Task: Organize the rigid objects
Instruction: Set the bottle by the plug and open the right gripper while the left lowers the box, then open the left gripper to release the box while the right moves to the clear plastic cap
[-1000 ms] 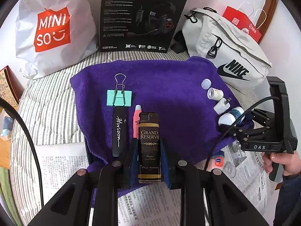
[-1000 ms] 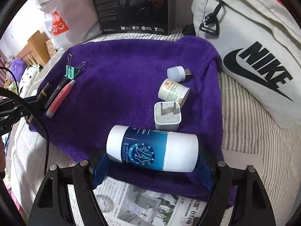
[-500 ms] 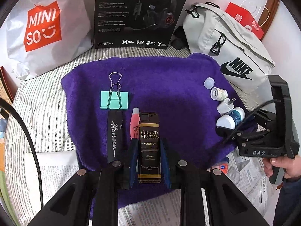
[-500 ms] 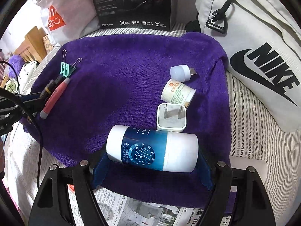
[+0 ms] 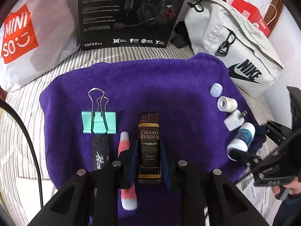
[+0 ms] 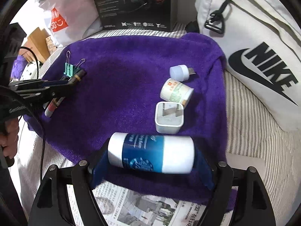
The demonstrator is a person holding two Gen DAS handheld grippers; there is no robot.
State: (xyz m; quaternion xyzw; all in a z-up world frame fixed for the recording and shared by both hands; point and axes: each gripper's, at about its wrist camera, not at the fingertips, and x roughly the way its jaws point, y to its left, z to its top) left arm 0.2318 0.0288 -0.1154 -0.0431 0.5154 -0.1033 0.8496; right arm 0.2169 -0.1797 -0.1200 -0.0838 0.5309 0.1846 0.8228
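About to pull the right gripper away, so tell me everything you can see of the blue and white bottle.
The blue and white bottle is a smooth cylinder, seemingly plastic: white ends, a blue printed band around the middle. It lies on its side on the purple towel, crosswise between the right gripper's blue pads, whose jaws are opening. The white charger sits just beyond it.

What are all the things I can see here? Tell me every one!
Towel: one, purple, on the striped bed.
Lighter: one, brown, in left gripper.
Binder clip: one, mint, towel's left.
Pink tube: one, beside lighter.
Black stick: one, below clip.
Blue-white bottle: one, between right gripper's pads.
Charger: one, white.
Small jar: one, white.
USB light: one, white.
Nike bag: one, grey, right.
Headset box: one, black, back.
Miniso bag: one, white.
Newspaper: front.
Left gripper: shut.
Right gripper: opening.
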